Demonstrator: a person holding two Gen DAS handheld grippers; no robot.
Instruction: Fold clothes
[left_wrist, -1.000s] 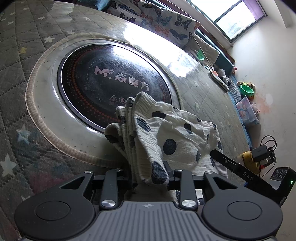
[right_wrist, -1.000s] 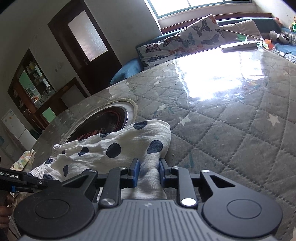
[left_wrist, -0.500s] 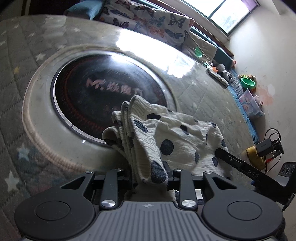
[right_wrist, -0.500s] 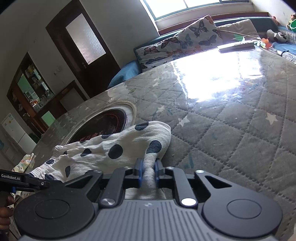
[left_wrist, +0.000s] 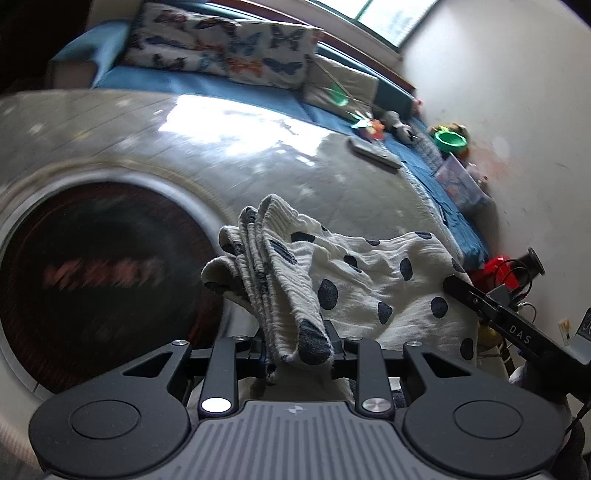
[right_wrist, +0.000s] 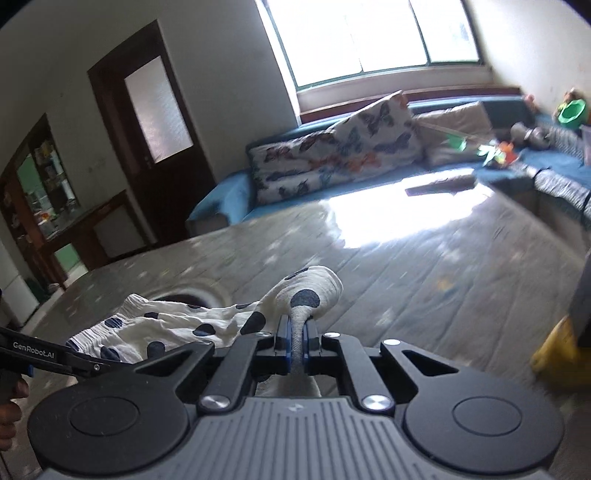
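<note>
A white garment with dark blue dots (left_wrist: 362, 284) hangs lifted between my two grippers above the quilted table (left_wrist: 258, 158). My left gripper (left_wrist: 297, 349) is shut on its bunched ribbed edge. My right gripper (right_wrist: 295, 341) is shut on another folded edge of the same garment (right_wrist: 192, 325), which stretches to the left. The right gripper's body (left_wrist: 517, 325) shows at the right of the left wrist view. The left gripper's body (right_wrist: 44, 356) shows at the left of the right wrist view.
A dark round glass cooktop (left_wrist: 96, 280) is set into the table. A remote-like flat object (left_wrist: 375, 151) lies at the far table edge. A blue sofa with butterfly cushions (right_wrist: 332, 162) and toys stands behind. A yellow object (right_wrist: 557, 358) is at the right.
Both grippers have risen with the garment, lifting it off the table. The right gripper's fingers closed tighter on the cloth. The views now tilt up toward the sofa and window.
</note>
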